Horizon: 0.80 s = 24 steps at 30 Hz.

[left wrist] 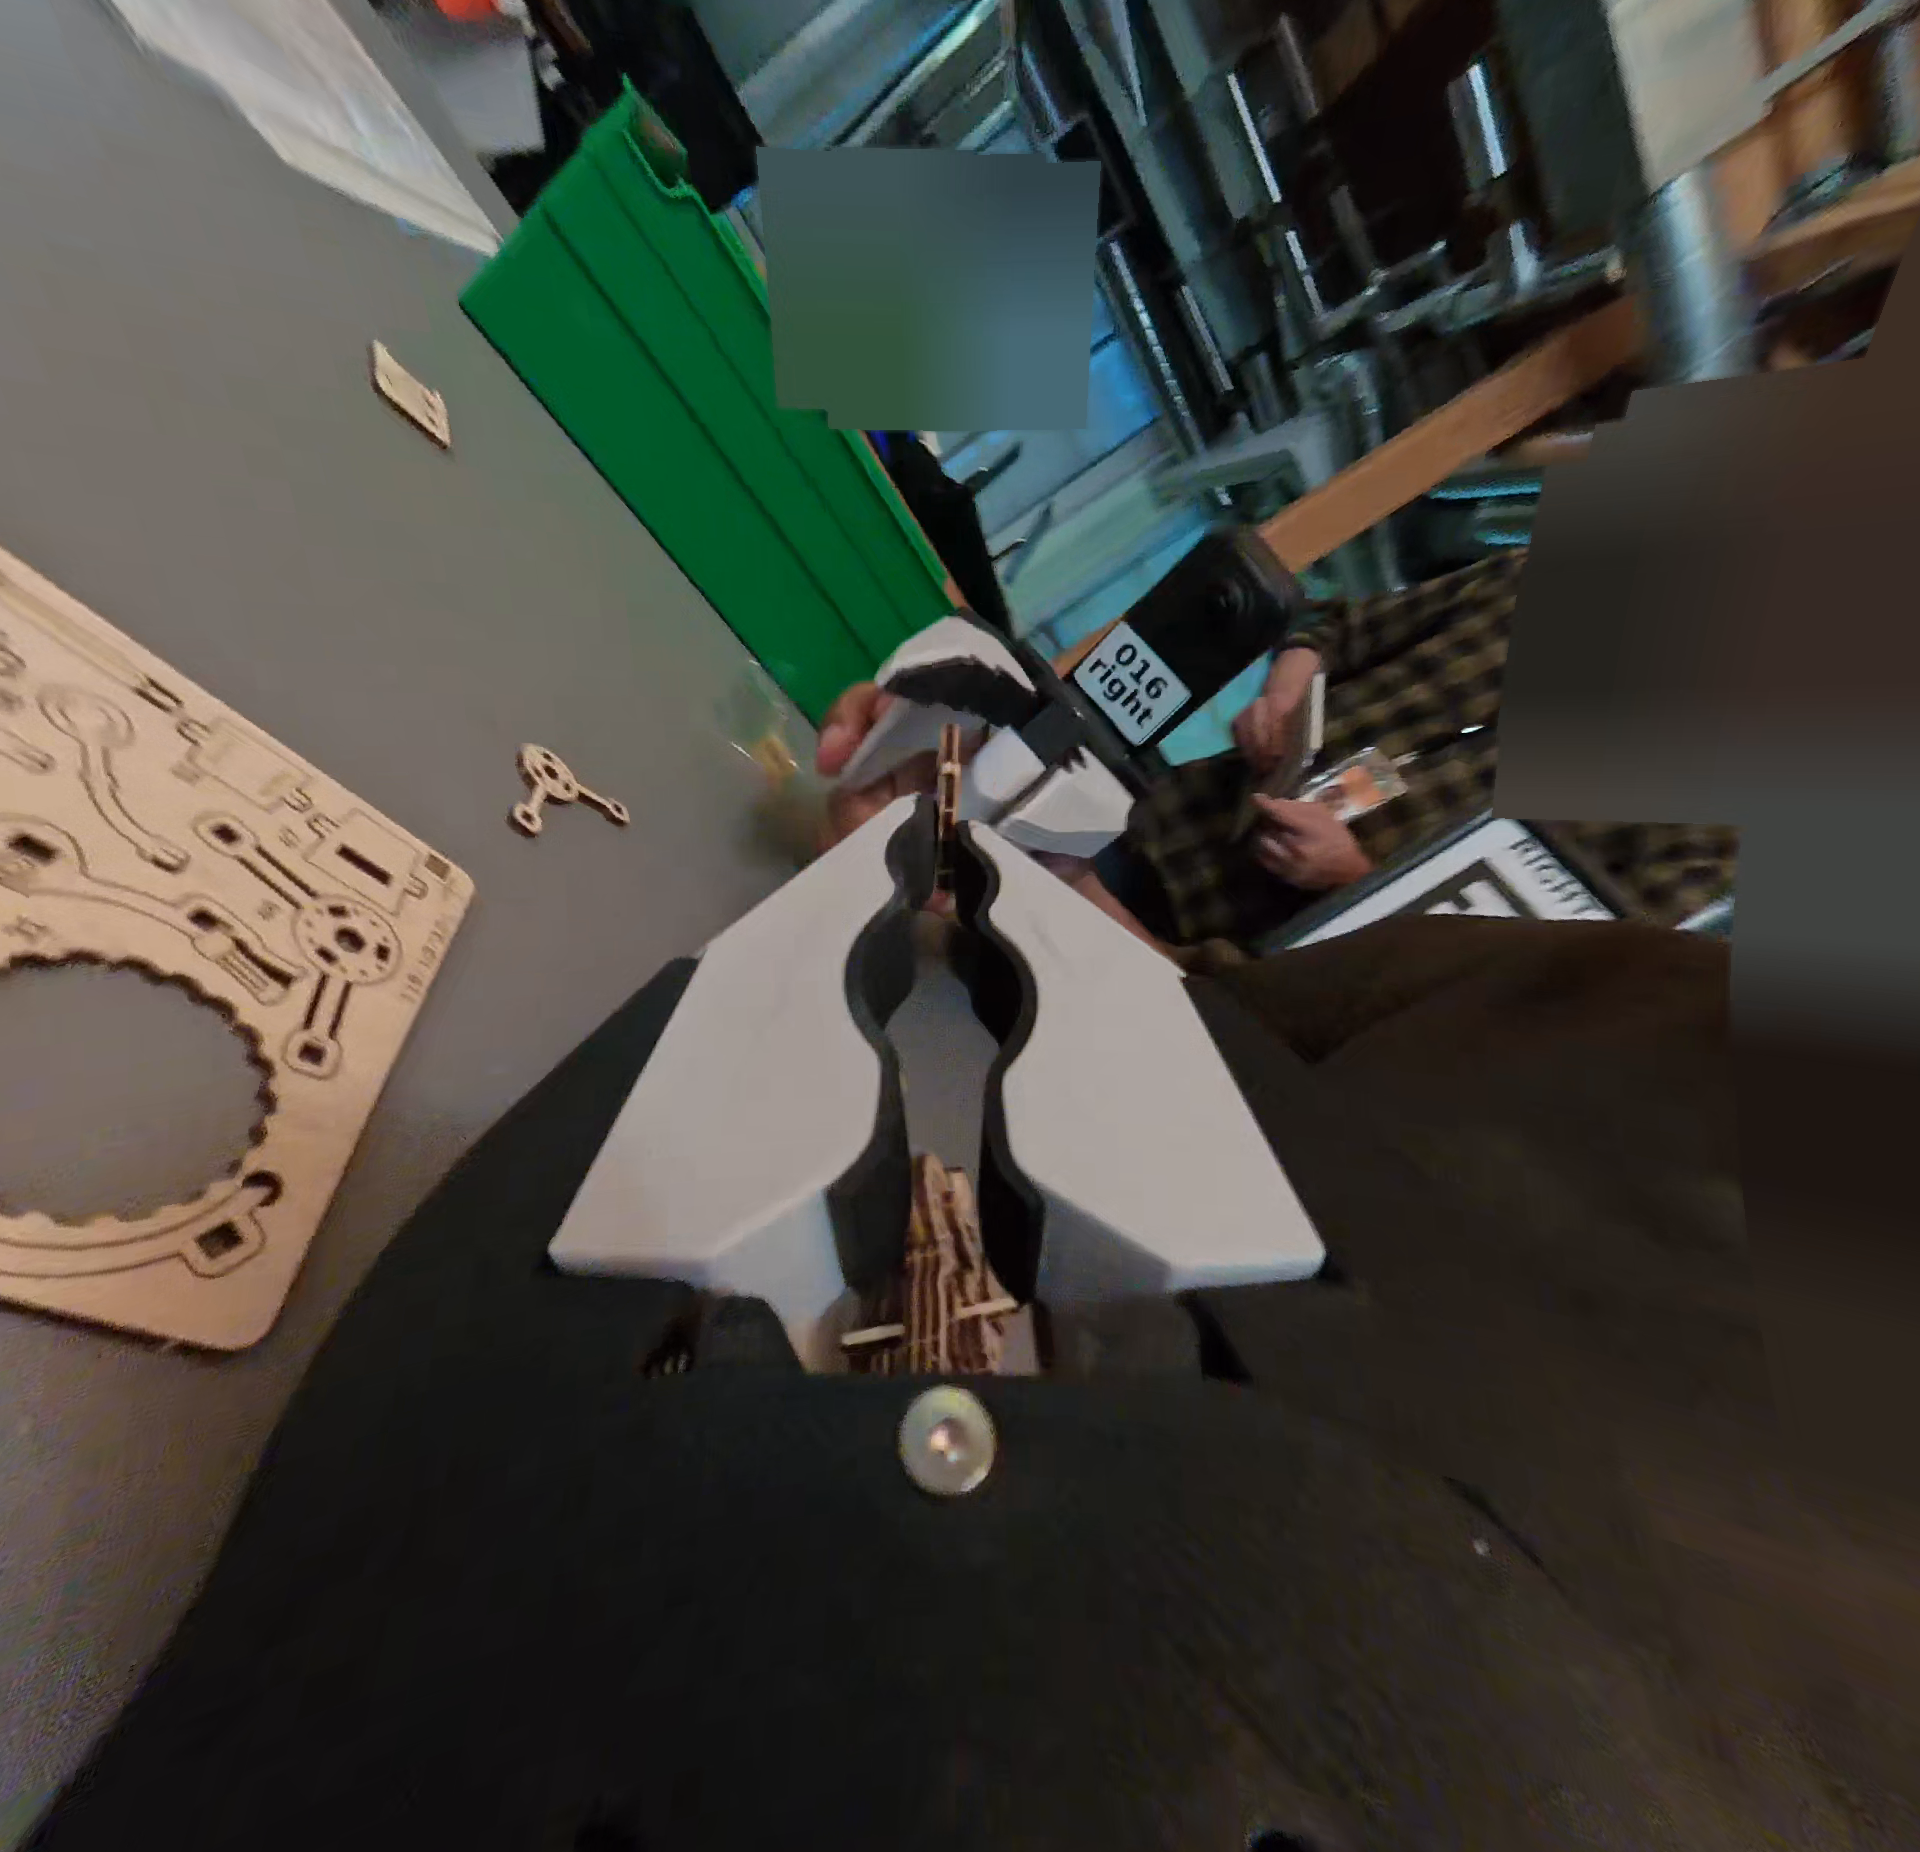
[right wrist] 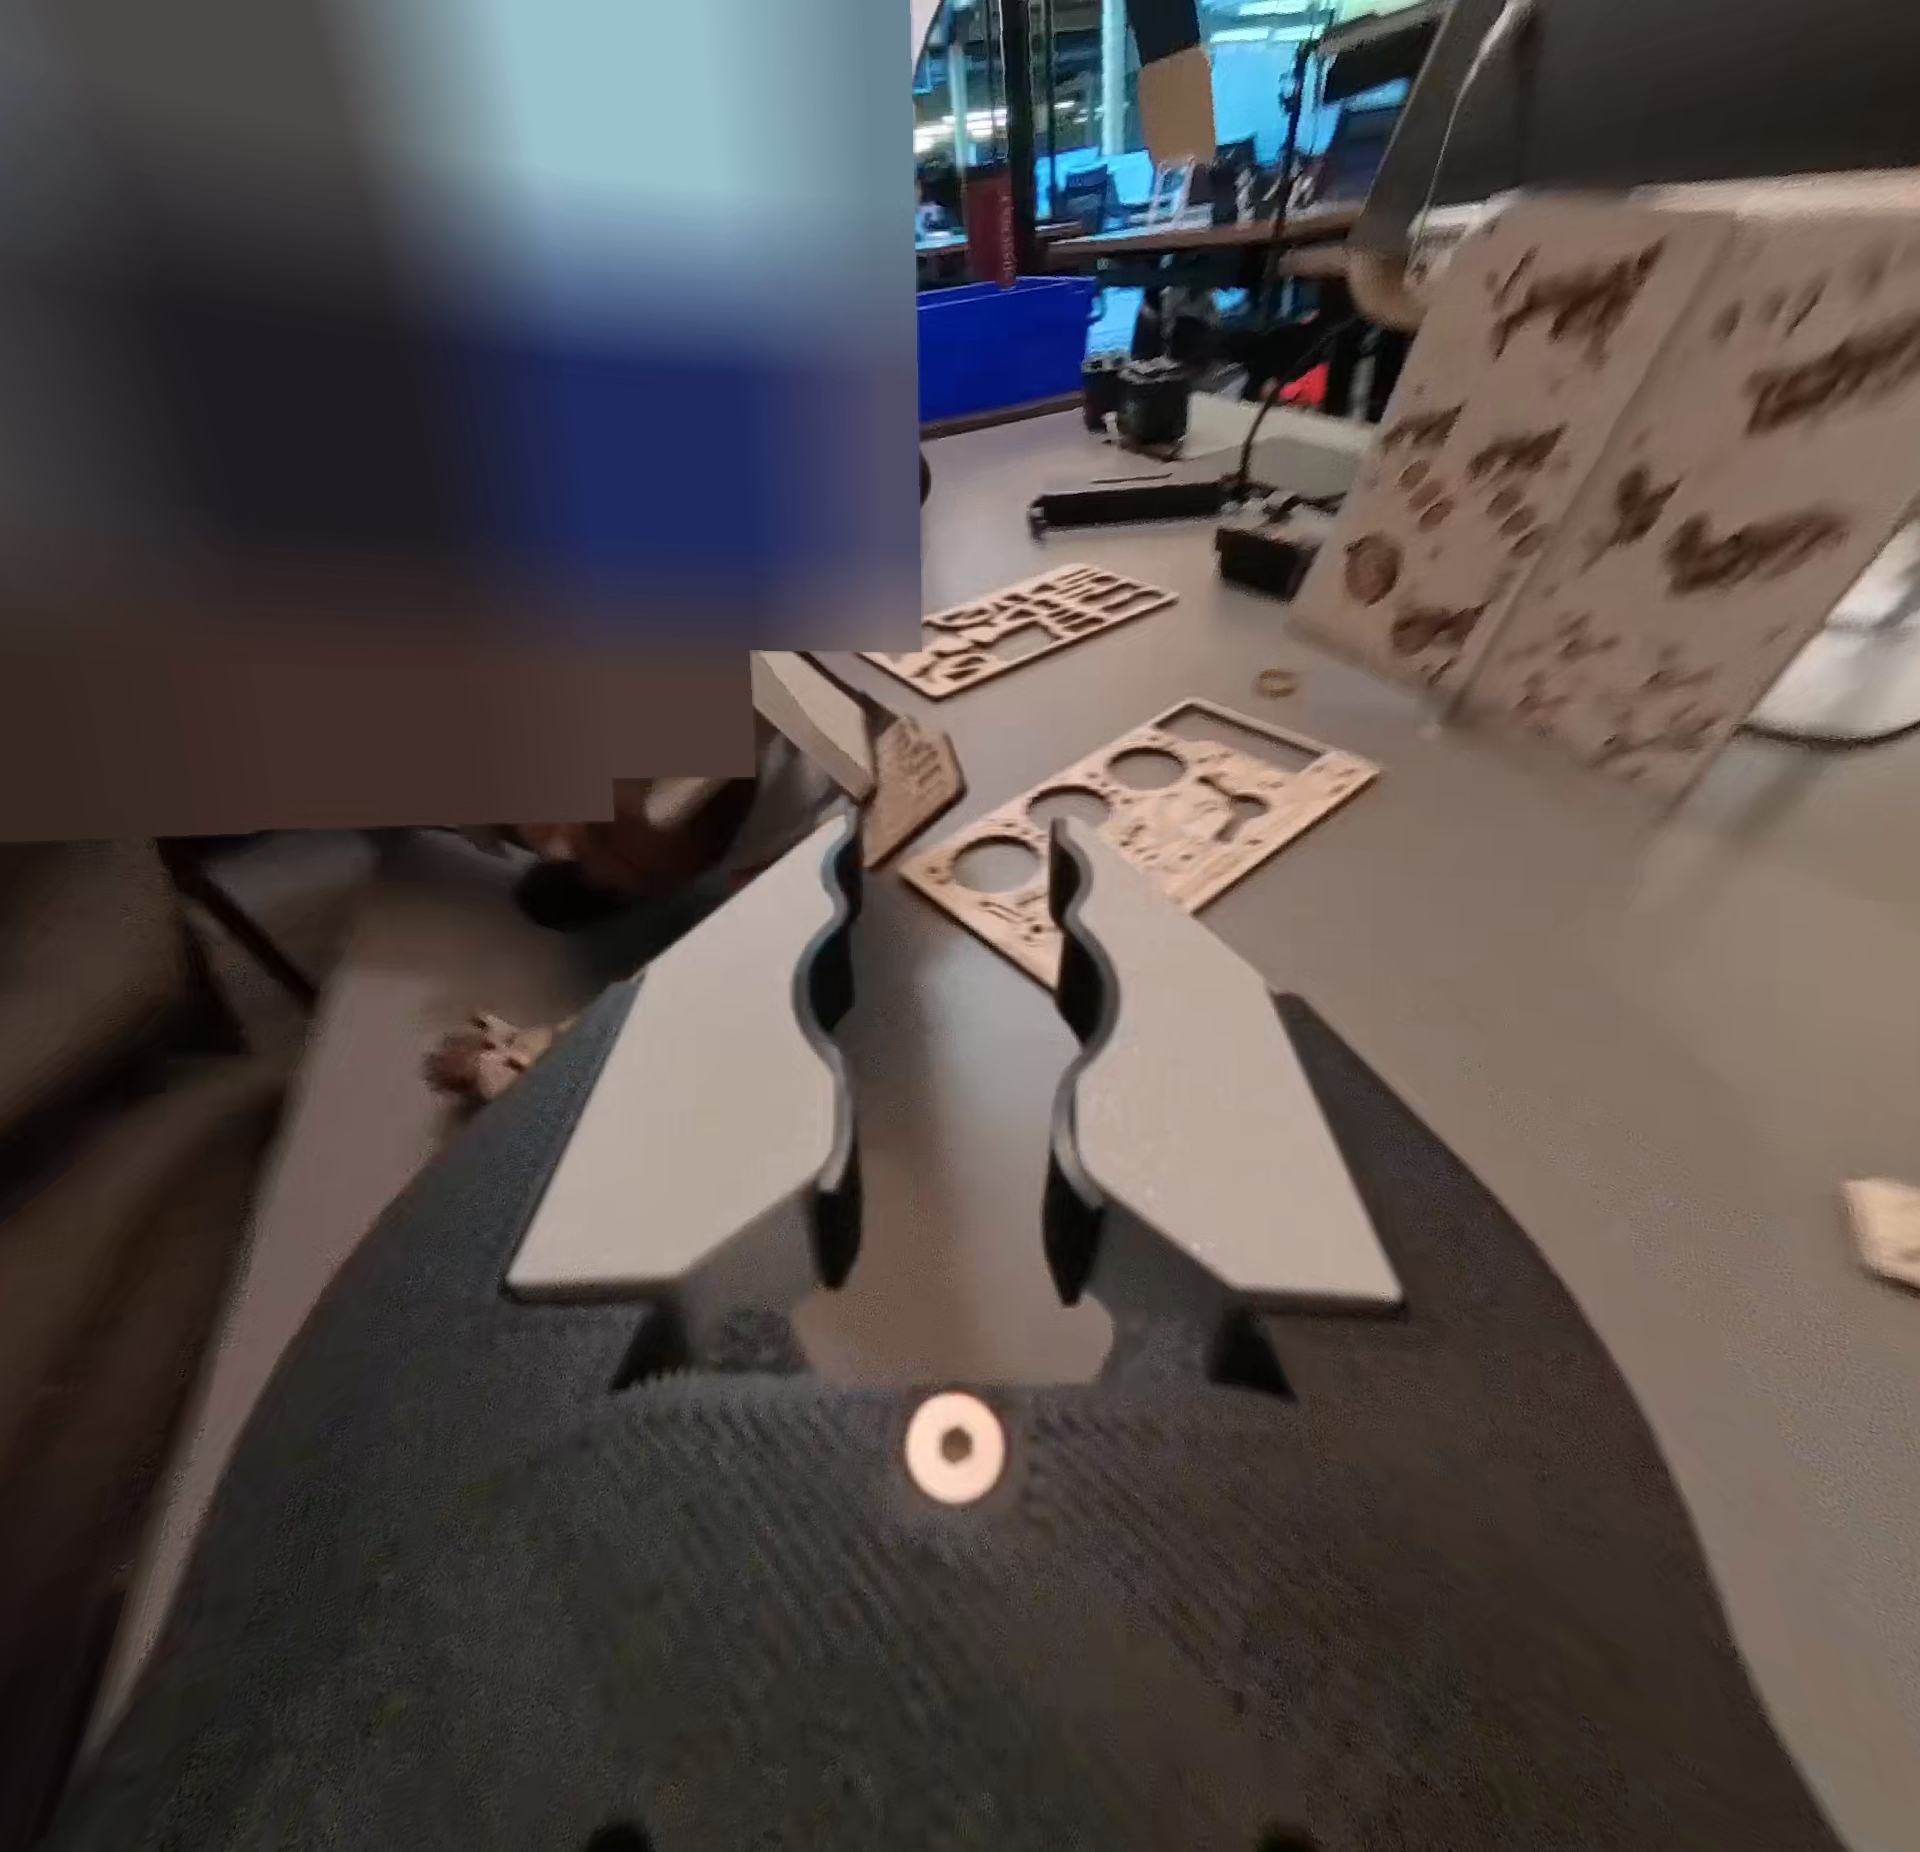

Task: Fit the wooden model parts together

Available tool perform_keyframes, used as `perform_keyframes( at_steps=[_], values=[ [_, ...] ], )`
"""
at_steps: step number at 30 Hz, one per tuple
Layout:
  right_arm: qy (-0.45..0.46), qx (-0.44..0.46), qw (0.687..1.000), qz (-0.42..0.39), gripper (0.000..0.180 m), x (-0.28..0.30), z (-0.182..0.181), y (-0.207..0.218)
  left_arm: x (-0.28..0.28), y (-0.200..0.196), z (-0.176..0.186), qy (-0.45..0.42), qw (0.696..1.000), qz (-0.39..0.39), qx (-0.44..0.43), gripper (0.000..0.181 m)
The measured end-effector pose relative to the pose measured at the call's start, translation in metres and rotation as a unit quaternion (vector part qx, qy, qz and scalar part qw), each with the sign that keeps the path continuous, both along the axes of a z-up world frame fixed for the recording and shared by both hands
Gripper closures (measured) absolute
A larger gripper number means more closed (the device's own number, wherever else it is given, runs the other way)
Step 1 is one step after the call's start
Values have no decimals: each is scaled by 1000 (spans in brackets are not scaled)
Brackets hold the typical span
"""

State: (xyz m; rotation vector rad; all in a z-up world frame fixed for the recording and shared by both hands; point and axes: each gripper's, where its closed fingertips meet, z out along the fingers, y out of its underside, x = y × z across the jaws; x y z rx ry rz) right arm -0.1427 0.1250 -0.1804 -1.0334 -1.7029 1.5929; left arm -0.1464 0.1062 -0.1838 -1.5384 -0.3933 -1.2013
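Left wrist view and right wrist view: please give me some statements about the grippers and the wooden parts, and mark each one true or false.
1. The left gripper is shut on a wooden model part. True.
2. The right gripper clamps a wooden part. False: its jaws stand apart with nothing between them.
3. A green bin stands on the table. True.
4. The wooden sheet in the left wrist view is whole. False: it has a large toothed round hole.

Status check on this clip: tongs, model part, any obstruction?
Left tongs shut on wooden model part. Right tongs open, empty. Nothing between them.
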Motion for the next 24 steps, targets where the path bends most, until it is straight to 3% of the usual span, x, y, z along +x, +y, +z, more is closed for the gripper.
perform_keyframes(
  at_steps=[7,12,24],
  values=[
    [-75,-210,974,40,160,1,6,-6,13,1,6,94,995,22,18,180],
    [-72,-224,970,57,175,3,10,-14,16,0,10,116,992,31,28,180],
    [-74,-264,960,58,177,3,14,-9,14,0,11,152,987,50,32,180]
  ],
)
